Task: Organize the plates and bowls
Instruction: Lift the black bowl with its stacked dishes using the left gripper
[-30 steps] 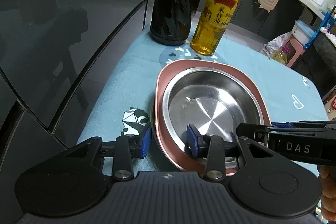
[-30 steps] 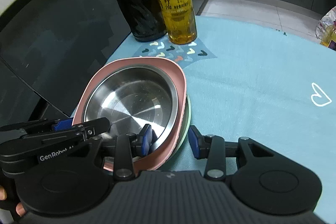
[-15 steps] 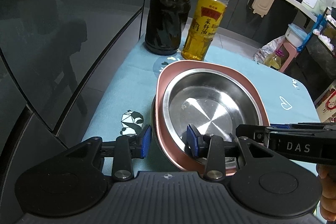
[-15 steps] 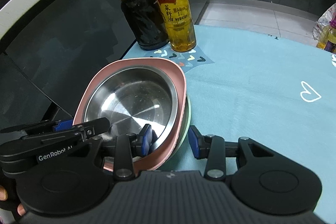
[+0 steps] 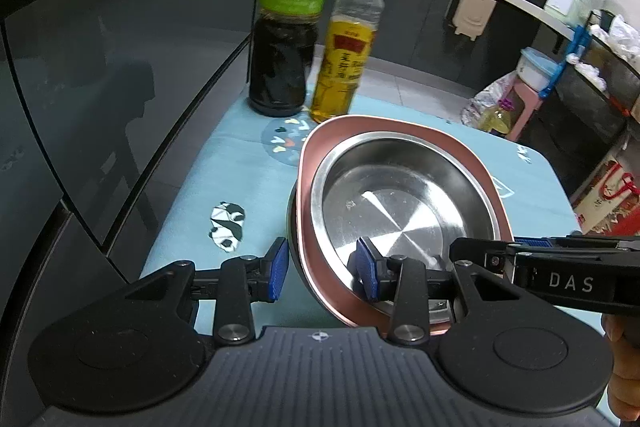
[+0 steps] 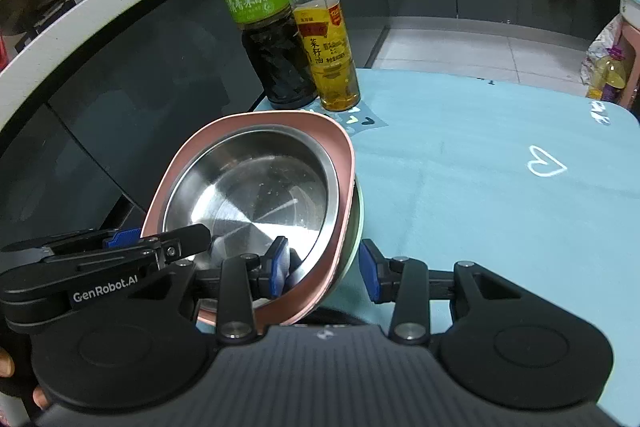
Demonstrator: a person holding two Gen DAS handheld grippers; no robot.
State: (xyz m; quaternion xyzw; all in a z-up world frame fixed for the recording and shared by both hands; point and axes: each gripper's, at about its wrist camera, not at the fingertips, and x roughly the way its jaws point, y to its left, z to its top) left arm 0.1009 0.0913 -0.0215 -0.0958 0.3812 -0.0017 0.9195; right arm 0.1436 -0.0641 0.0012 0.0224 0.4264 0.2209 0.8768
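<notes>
A steel bowl (image 5: pixel 394 203) sits nested in a pink plate (image 5: pixel 404 129), with a pale green dish (image 6: pixel 359 215) under them. The stack is raised off the blue tablecloth (image 6: pixel 500 211). My left gripper (image 5: pixel 323 269) straddles the stack's near left rim, one blue pad inside the bowl, one outside. My right gripper (image 6: pixel 324 267) straddles the near right rim the same way. The stack also shows in the right wrist view, steel bowl (image 6: pixel 252 203) inside pink plate (image 6: pixel 320 121). Each gripper's arm shows in the other's view.
A dark vinegar bottle (image 5: pixel 286 43) and a yellow oil bottle (image 5: pixel 348 55) stand at the table's far left corner, just behind the stack. A dark glass counter front (image 5: pixel 100 75) runs along the left. Stools and bags stand on the floor at the far right.
Both grippers have lifted the stack of dishes up off the cloth and tilted it slightly. The bottles now look lower and farther away.
</notes>
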